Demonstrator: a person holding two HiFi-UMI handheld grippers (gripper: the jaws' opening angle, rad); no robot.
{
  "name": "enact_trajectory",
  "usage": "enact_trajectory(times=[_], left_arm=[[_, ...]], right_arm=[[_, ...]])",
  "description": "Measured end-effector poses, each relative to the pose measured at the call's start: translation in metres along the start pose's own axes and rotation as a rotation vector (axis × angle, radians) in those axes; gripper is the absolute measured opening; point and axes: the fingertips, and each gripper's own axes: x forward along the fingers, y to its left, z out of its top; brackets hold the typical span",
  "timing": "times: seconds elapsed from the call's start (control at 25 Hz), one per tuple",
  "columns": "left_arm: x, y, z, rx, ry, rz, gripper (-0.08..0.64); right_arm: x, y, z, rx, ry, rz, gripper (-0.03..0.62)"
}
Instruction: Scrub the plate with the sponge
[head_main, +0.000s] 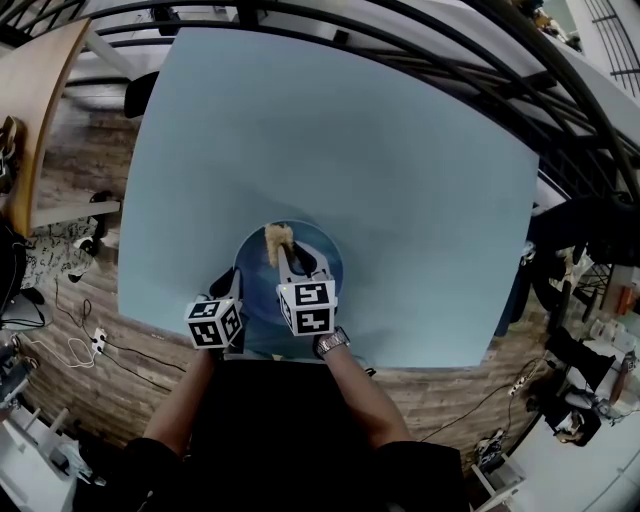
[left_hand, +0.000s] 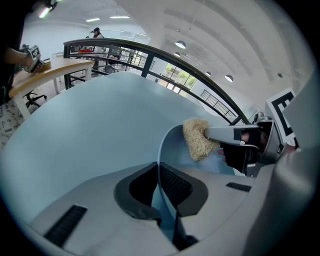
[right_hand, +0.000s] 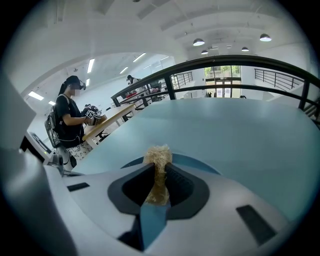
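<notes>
Two tools sit low in the middle of the head view, at the near edge of a pale blue desk (head_main: 350, 130). At lower left, the left hand-held gripper (left_hand: 159, 172) has its jaws drawn almost together on the thin rim of a blue plate (left_hand: 172, 145). In its own view the rim runs as a narrow line straight down between the dark pads, so this hand-held gripper is clamped on the plate's left edge. The plate lies at the lower centre of the head view, close to the desk's near edge. Whether it rests flat or is raised a little at the gripped side cannot be told.

Just right of that, a straw-coloured, fibrous sponge (right_hand: 158, 152) sits at the plate's far rim, a little left of the plate's middle. It touches the plate's inner face. The right hand-held gripper (right_hand: 159, 170) holds it. Its jaws are narrow and pinch the sponge between the pads, and a tuft of fibres sticks out past the fingertips. This hand-held gripper reaches across the plate from the near side, and its marker cube lies over the plate's near part.

Beyond the desk's far edge runs a dark railing (right_hand: 240, 62). At the far left of the right gripper view, a person (right_hand: 70, 120) stands beside a wooden table (right_hand: 107, 120).
</notes>
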Motion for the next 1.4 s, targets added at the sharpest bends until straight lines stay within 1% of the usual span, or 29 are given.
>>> enact_trajectory(times=[0.8, 1.4], left_arm=[[0.001, 0.003, 0.004, 0.004, -0.005, 0.013, 0.005], [0.002, 0.004, 0.003, 0.007, -0.010, 0.014, 0.005]], right_arm=[[-0.021, -0.045, -0.006, 0.064, -0.010, -0.093, 0.066], [-0.043, -0.066, -0.023, 0.086, -0.001, -0.150, 0.066]])
